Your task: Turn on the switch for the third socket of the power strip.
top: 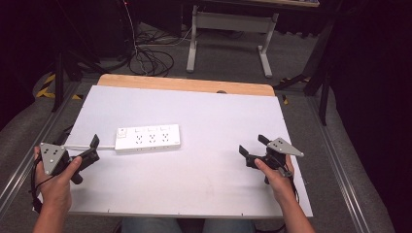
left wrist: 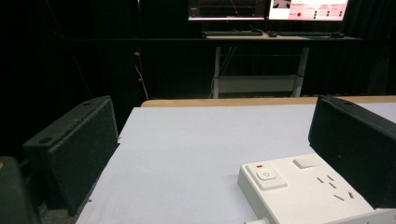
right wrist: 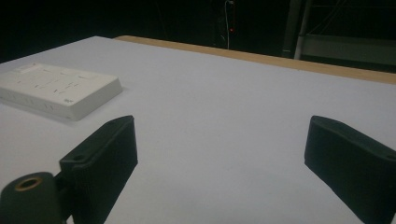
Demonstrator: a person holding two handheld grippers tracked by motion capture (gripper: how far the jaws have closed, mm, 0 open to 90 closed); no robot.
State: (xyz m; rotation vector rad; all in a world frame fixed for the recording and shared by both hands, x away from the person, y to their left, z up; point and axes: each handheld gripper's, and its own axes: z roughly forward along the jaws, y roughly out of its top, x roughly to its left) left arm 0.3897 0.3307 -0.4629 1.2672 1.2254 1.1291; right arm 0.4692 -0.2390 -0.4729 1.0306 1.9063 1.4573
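White rectangular plastic power strip (top: 148, 138) lies left-centre on white desk (top: 204, 184). Left gripper (top: 92, 149) wide, at its switch end; right gripper (top: 252, 145) wide, well apart. Risk: jaw nudges strip, skewing it.

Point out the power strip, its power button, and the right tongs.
power strip (top: 148, 138), high view, middle of its top face
power button (left wrist: 266, 175), left gripper view, centre of the button
right tongs (top: 253, 145), high view, midway between the fingertips

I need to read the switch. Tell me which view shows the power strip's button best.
The left gripper view: the white rectangular power strip's square push button sits close and sharp. The high view shows it tiny at the strip's left end; in the right gripper view it is too small to tell.
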